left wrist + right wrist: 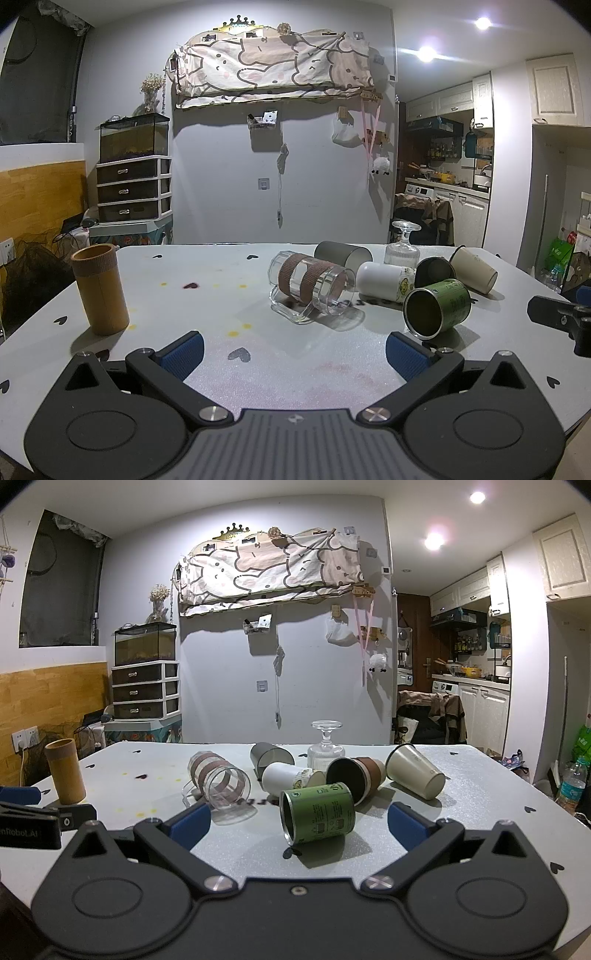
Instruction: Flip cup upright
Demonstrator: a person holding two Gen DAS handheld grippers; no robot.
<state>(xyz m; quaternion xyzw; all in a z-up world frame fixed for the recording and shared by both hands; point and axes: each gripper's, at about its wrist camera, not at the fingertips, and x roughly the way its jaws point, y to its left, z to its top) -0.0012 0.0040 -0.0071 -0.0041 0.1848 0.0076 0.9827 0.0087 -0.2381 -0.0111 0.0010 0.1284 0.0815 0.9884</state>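
Observation:
Several cups lie on their sides on the grey table. A clear glass mug with two brown bands lies ahead of my left gripper, which is open and empty. A green tin cup lies on its side, just ahead of the open jaws of my right gripper, mouth towards me. Behind are a white cup, a dark brown-sleeved cup, a cream cup and a grey cup. A ribbed goblet stands upside down.
A tan bamboo cup stands upright at the table's left. The right gripper shows at the right edge of the left wrist view. A chair and kitchen units stand beyond the table.

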